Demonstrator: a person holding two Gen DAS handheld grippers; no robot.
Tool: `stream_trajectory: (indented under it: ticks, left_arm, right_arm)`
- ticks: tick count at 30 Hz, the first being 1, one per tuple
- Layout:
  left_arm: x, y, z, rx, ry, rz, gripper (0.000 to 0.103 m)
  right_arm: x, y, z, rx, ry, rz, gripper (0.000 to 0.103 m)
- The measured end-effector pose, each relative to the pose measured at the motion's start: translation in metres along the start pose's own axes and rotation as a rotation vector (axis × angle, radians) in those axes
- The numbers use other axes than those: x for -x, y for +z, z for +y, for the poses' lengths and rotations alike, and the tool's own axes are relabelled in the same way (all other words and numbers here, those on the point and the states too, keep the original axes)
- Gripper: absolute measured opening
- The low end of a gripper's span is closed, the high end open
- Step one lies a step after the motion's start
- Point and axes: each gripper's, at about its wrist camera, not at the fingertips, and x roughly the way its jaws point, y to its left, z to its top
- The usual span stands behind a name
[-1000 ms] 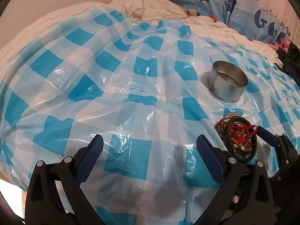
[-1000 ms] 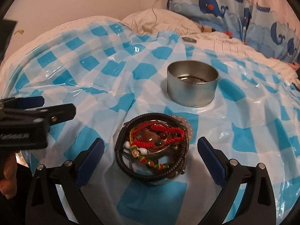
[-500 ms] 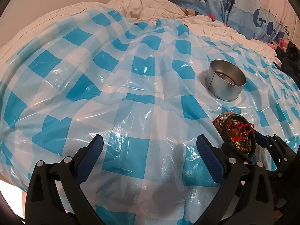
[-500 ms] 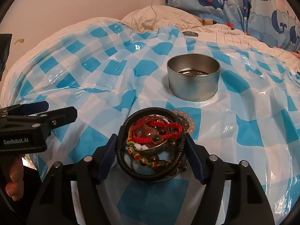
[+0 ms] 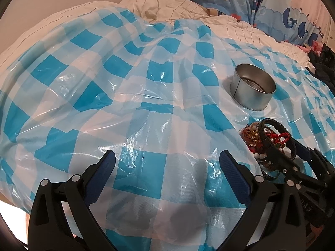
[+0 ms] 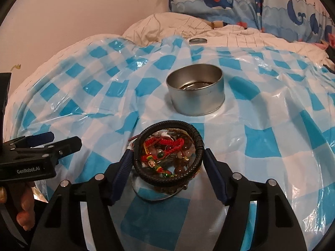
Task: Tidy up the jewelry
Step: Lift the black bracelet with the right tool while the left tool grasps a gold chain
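A shallow shiny tin piled with bracelets, ringed by a black braided band, sits between the blue pads of my right gripper. The jaws are closing and both pads touch its sides. In the left wrist view the same pile looks tilted, with the right gripper around it. Behind it stands an open round metal tin, something small lying in its bottom. My left gripper hangs open over the sheet with nothing between its fingers; it also shows at the left edge.
A crinkled blue-and-white checked plastic sheet covers a bed. A whale-print pillow and white quilt lie behind. A small metal lid rests on the quilt. Dark clothing is at the right. A hand holds the left gripper.
The right gripper's jaws have come in from wide apart onto the bracelet tin, and the pile now sits tilted. The left gripper has stayed put.
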Motion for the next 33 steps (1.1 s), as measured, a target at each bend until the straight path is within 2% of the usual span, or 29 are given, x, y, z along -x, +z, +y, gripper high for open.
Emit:
stream_trajectory:
  ticks: [6, 10, 14, 17, 19, 24, 28, 31, 33]
  left_arm:
    - [0.0, -0.001, -0.003, -0.011, 0.003, 0.003, 0.095]
    - [0.0, -0.001, -0.003, -0.01, 0.002, 0.002, 0.095]
    - [0.003, 0.0, -0.007, -0.018, -0.027, -0.016, 0.095]
    - [0.008, 0.001, -0.021, -0.067, -0.094, -0.041, 0.095]
    - [0.012, 0.001, -0.036, -0.115, -0.154, -0.059, 0.095]
    - [0.009, 0.0, -0.074, -0.216, -0.234, -0.069, 0.095]
    - [-0.003, 0.009, -0.088, -0.209, -0.329, -0.042, 0.095]
    - [-0.019, 0.029, -0.091, -0.171, -0.451, -0.014, 0.095]
    - [-0.032, 0.041, -0.093, -0.162, -0.486, 0.017, 0.091]
  right_arm:
    - [-0.008, -0.003, 0.009, 0.047, -0.009, 0.015, 0.067]
    - [-0.005, -0.002, 0.004, 0.027, 0.008, 0.003, 0.062]
    - [0.011, 0.005, -0.007, -0.034, 0.04, -0.038, 0.062]
    - [0.033, 0.012, -0.029, -0.118, 0.069, -0.078, 0.062]
    - [0.045, 0.015, -0.041, -0.147, 0.05, -0.095, 0.062]
    - [0.062, 0.01, -0.074, -0.244, -0.004, -0.09, 0.063]
    - [0.061, 0.009, -0.083, -0.256, -0.007, -0.082, 0.063]
    - [0.061, 0.008, -0.085, -0.264, 0.0, -0.083, 0.064]
    - [0.06, 0.007, -0.086, -0.266, 0.003, -0.081, 0.064]
